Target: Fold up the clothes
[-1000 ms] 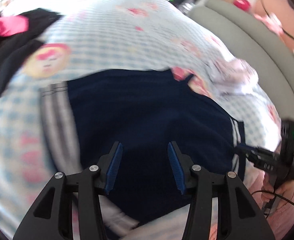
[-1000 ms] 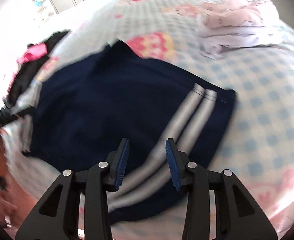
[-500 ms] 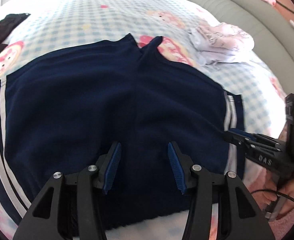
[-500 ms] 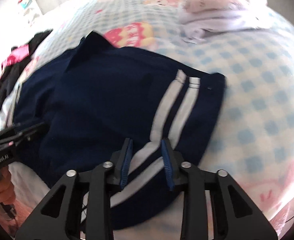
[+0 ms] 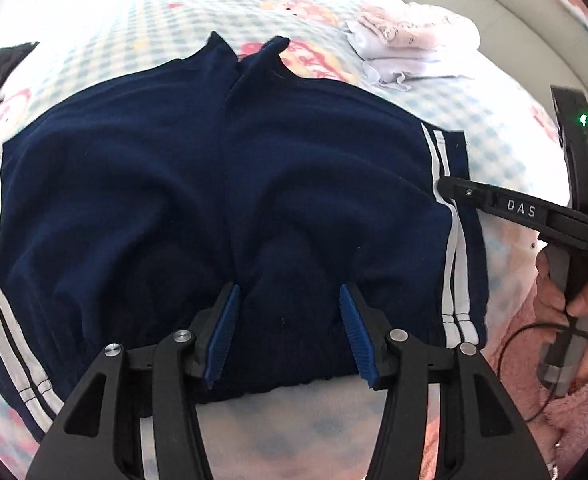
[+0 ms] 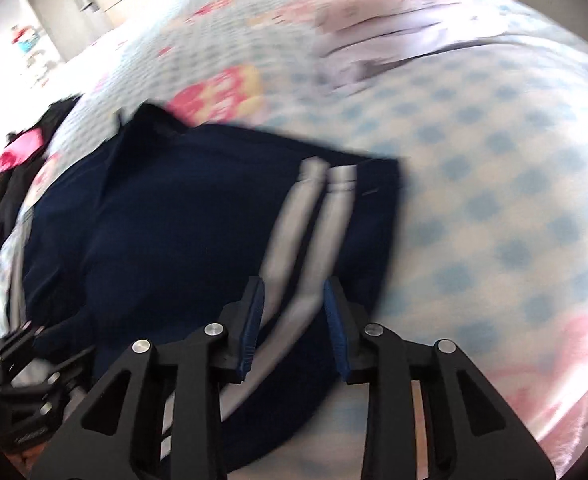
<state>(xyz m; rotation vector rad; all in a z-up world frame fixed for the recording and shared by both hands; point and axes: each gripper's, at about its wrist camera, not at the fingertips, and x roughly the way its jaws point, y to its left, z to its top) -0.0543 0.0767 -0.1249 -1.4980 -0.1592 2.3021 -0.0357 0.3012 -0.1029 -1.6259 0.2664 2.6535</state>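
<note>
Navy shorts (image 5: 222,184) are spread flat, long axis left-right. L claw (image 5: 286,332) is spread over the waistband mid. R claw (image 6: 292,320) is spread astride the right-side stripes (image 6: 313,216), nearer that edge.

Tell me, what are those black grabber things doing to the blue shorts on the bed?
A person is getting ready to fold the navy shorts, which lie spread flat on the checked bedsheet. The left gripper is open over the waistband in the middle. The right gripper is open around the white side stripes at the shorts' right edge. Neither has pinched the cloth yet. A folded pale garment sits farther back.
</note>
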